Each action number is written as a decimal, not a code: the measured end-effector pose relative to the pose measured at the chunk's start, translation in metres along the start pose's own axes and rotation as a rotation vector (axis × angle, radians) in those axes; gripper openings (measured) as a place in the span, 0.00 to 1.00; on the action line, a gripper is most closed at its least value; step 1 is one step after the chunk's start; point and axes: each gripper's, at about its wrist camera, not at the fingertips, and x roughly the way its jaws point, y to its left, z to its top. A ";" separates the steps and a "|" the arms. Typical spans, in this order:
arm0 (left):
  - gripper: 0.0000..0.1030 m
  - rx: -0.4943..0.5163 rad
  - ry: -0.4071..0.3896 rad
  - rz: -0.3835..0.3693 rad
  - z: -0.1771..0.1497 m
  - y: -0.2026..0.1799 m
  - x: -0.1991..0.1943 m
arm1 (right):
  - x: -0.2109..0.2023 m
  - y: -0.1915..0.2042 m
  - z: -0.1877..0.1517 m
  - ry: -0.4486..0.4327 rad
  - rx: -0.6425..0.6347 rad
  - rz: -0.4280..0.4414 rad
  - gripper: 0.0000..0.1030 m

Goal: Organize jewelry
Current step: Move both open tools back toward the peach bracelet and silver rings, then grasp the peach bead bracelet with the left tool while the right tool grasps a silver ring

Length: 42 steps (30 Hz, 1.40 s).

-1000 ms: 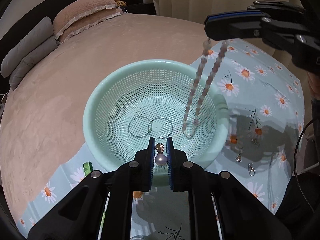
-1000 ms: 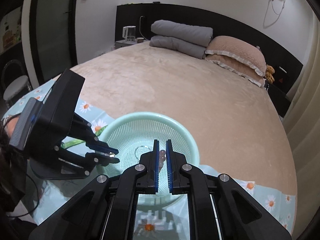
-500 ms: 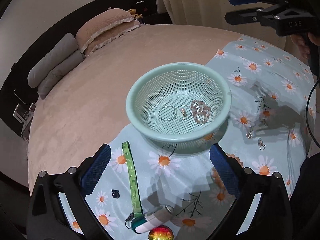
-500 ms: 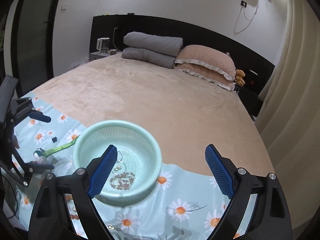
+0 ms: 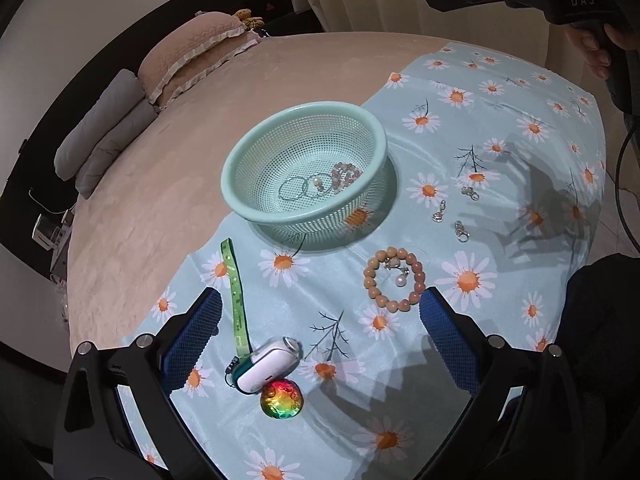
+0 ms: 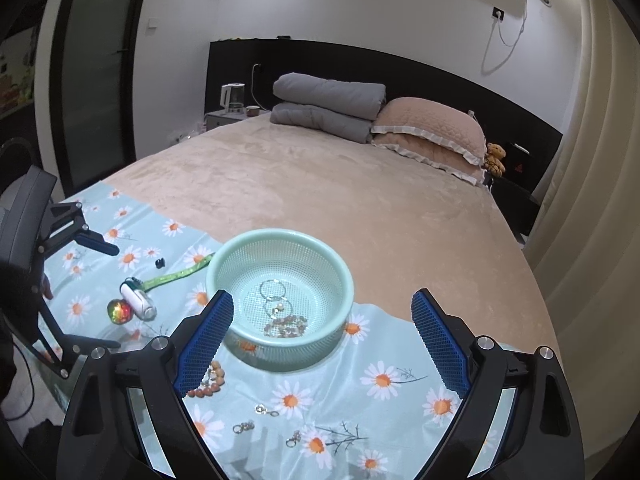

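1. Left wrist view shows the left tool [image 5: 320, 320] with its jaws spread wide and nothing between them, above the daisy-print cloth [image 5: 500, 128] on the bed [image 5: 160, 200].
2. Its jaws have just been opening.
3. Right tool [image 6: 322, 320] likewise stands wide and empty, having just been opening.
4. Mint basket [image 5: 240, 184] sits at the cloth's far edge, holding two thin hoops [image 5: 298, 189], a pearl pendant [image 5: 318, 181] and a pale bead strand [image 5: 344, 174].
5. Near the basket, a tan bead bracelet [image 5: 394, 278] lies on the cloth around another pearl piece [image 5: 400, 274].
6. Three small silver charms [image 5: 456, 212] lie right of the basket.
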 end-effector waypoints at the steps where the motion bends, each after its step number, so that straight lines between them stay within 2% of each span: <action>1: 0.94 -0.001 0.005 -0.005 -0.001 -0.005 0.000 | -0.002 -0.001 -0.004 0.005 -0.001 0.003 0.84; 4: 0.94 0.009 0.019 -0.017 -0.005 -0.018 0.003 | -0.007 -0.003 -0.017 0.018 -0.003 0.013 0.85; 6: 0.94 0.018 0.027 -0.039 -0.007 -0.027 0.007 | -0.006 -0.004 -0.028 0.047 -0.006 0.041 0.85; 12: 0.94 0.001 0.079 -0.092 -0.011 -0.041 0.036 | 0.007 -0.004 -0.066 0.127 -0.011 0.056 0.85; 20: 0.94 -0.033 0.153 -0.159 -0.015 -0.045 0.090 | 0.050 0.006 -0.119 0.249 0.020 0.098 0.85; 24: 0.94 -0.062 0.138 -0.186 -0.015 -0.039 0.102 | 0.073 0.019 -0.145 0.291 0.004 0.128 0.85; 25: 0.94 -0.068 0.131 -0.185 -0.015 -0.037 0.104 | 0.078 0.021 -0.149 0.297 0.001 0.133 0.85; 28: 0.94 -0.084 0.078 -0.080 -0.015 -0.028 0.103 | 0.089 0.023 -0.162 0.297 0.025 0.134 0.85; 32: 0.94 -0.152 0.068 -0.085 -0.016 -0.016 0.111 | 0.097 0.018 -0.173 0.247 0.115 0.101 0.85; 36: 0.94 -0.179 0.087 -0.035 -0.021 -0.016 0.129 | 0.103 0.007 -0.186 0.217 0.233 0.101 0.83; 37: 0.94 -0.193 0.114 -0.029 -0.024 -0.016 0.137 | 0.105 0.005 -0.189 0.218 0.249 0.096 0.74; 38: 0.95 -0.214 0.138 -0.015 -0.027 -0.016 0.143 | 0.106 0.003 -0.193 0.215 0.263 0.068 0.54; 39: 0.96 -0.254 0.143 -0.027 -0.028 -0.013 0.147 | 0.108 -0.001 -0.197 0.220 0.287 0.028 0.48; 41: 0.96 -0.339 0.144 -0.049 -0.031 -0.004 0.150 | 0.110 -0.007 -0.204 0.222 0.344 0.037 0.45; 42: 0.95 -0.350 0.143 -0.046 -0.032 -0.004 0.151 | 0.109 -0.008 -0.205 0.212 0.347 0.043 0.45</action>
